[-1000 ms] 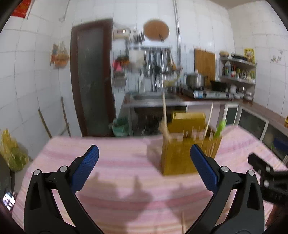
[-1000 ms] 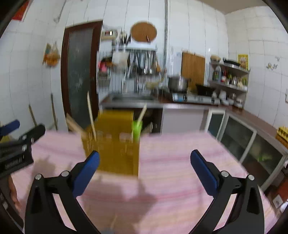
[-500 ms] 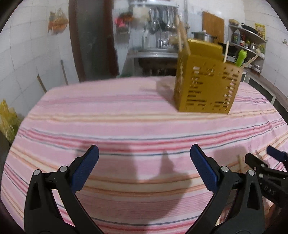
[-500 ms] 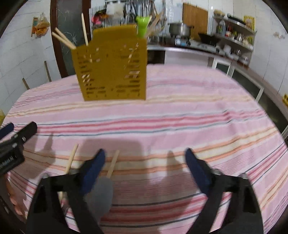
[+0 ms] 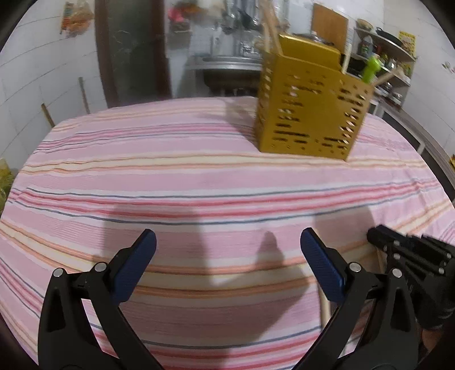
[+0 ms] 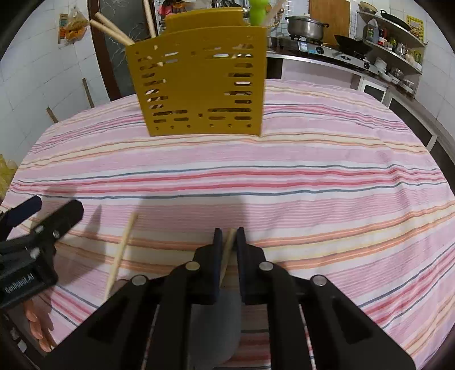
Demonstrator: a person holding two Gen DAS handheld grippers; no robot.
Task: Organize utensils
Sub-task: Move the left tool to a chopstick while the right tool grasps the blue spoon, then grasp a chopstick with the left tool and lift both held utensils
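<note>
Right claw [image 6: 227, 242] pinches a wooden chopstick [image 6: 229, 242] on the table [image 6: 312, 176]; left claw [image 5: 227, 250] hangs wide open, holding nothing.

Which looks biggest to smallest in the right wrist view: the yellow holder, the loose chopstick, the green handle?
1. Yellow holder, clearly largest.
2. Loose chopstick on the cloth, though nearness to the camera enlarges it.
3. Green handle, only partly showing.

The right gripper [image 6: 227, 236] has its jaws nearly closed, while the left gripper [image 5: 227, 247] hovers with jaws spread wide.
</note>
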